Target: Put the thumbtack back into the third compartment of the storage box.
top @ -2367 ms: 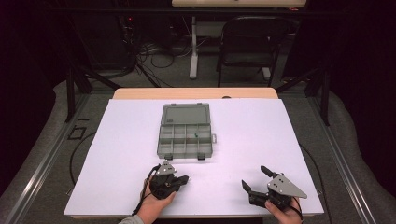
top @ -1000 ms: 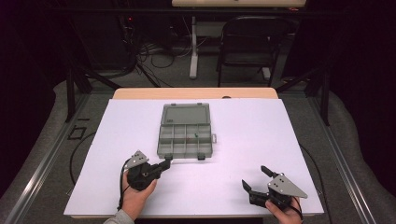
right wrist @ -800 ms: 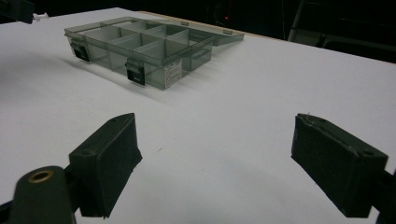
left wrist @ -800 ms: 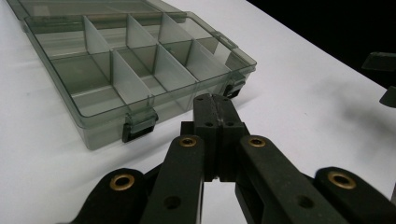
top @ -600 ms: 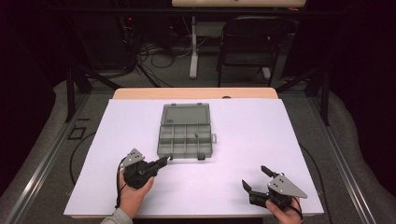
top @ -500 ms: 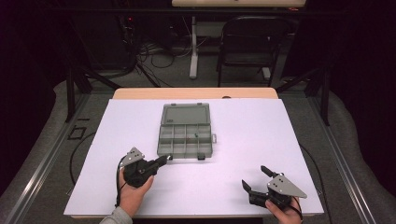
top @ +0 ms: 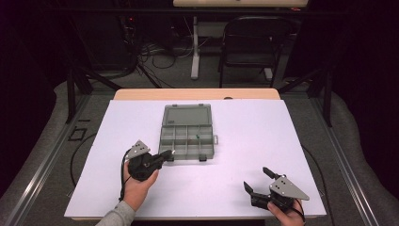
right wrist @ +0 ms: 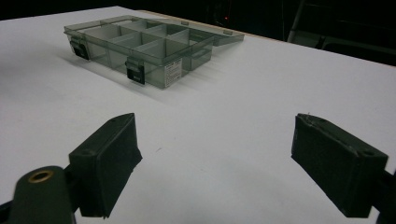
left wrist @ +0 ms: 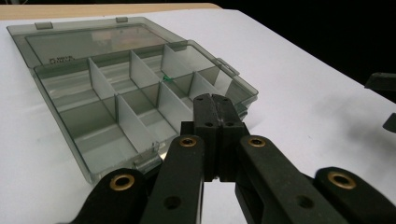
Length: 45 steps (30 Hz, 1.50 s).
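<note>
Centrally, one grey compartment box lies on the white table sheet, lid folded flat open behind it; a small green item sits in one compartment. Left gripper: jaws pressed fully together, nothing between them, tips just beside the box's near left corner, by a latch. Right gripper: jaws spread wide and empty, low over bare sheet at the near right, well apart from the box.
</note>
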Motion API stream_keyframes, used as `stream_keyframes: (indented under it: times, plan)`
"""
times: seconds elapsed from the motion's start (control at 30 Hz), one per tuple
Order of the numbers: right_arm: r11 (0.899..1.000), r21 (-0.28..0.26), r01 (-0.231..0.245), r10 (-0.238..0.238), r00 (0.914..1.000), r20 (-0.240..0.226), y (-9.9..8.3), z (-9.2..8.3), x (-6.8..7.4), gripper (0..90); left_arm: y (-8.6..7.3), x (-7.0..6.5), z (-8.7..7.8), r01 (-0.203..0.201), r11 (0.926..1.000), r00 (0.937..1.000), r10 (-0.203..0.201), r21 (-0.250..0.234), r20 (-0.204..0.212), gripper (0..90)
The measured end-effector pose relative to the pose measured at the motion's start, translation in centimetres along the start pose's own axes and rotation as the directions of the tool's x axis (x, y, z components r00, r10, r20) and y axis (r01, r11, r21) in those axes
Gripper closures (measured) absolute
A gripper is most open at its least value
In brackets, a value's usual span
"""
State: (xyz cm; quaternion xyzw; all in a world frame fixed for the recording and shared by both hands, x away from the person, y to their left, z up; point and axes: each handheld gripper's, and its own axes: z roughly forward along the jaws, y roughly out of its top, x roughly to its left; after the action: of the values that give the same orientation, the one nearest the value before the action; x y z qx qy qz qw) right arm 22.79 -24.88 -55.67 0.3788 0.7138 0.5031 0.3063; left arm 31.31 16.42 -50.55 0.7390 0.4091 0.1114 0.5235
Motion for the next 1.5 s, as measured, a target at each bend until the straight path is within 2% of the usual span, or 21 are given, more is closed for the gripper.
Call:
stream_keyframes:
  times: [0.27, 0.5, 0.73, 0.93, 1.07, 1.23, 1.3, 1.33, 1.5]
  plan:
    - [1.000, -0.003, 0.001, -0.001, 1.0000, 0.000, 0.0, 0.0, 0.1, 14.3, 1.8, 0.1, 1.2, -0.001, 0.9999, 1.0000, 0.001, 0.012, -0.004, 90.0]
    - [1.000, 0.002, 0.002, -0.002, 1.0000, 0.000, 0.0, 0.0, 0.1, 14.4, 3.7, 0.0, 2.2, -0.021, 0.9993, 0.9997, 0.022, 0.031, -0.015, 90.0]
    - [1.000, 0.000, 0.001, -0.001, 1.0000, -0.003, 0.0, 0.0, 0.1, 14.3, 5.9, 0.4, 3.3, -0.011, 0.9983, 0.9996, 0.013, 0.056, -0.025, 90.0]
    - [1.000, 0.002, 0.004, -0.004, 1.0000, -0.003, 0.0, 0.0, 0.1, 14.3, 6.6, 0.9, 4.7, -0.006, 0.9966, 0.9987, 0.010, 0.082, -0.050, 90.0]
    - [1.000, 0.001, 0.003, -0.003, 1.0000, -0.003, 0.0, 0.0, 0.1, 14.3, 6.8, 1.3, 6.2, -0.005, 0.9944, 0.9971, 0.013, 0.106, -0.075, 90.0]
    - [1.000, 0.004, 0.001, -0.001, 1.0000, -0.005, 0.0, 0.0, 0.1, 14.3, 6.8, 1.6, 7.5, -0.002, 0.9920, 0.9956, 0.014, 0.126, -0.092, 90.0]
    - [1.000, 0.001, 0.003, -0.003, 1.0000, -0.004, 0.0, 0.0, 0.1, 14.4, 6.7, 1.8, 8.1, 0.015, 0.9908, 0.9954, -0.002, 0.134, -0.096, 90.0]
    - [1.000, 0.001, 0.004, -0.004, 1.0000, -0.004, 0.0, 0.0, 0.1, 14.3, 6.6, 1.9, 8.7, 0.013, 0.9893, 0.9941, 0.003, 0.145, -0.108, 90.0]
    - [1.000, 0.001, 0.007, -0.007, 1.0000, -0.007, 0.0, 0.0, 0.1, 14.4, 6.3, 2.1, 10.2, 0.019, 0.9861, 0.9932, 0.000, 0.165, -0.116, 90.0]
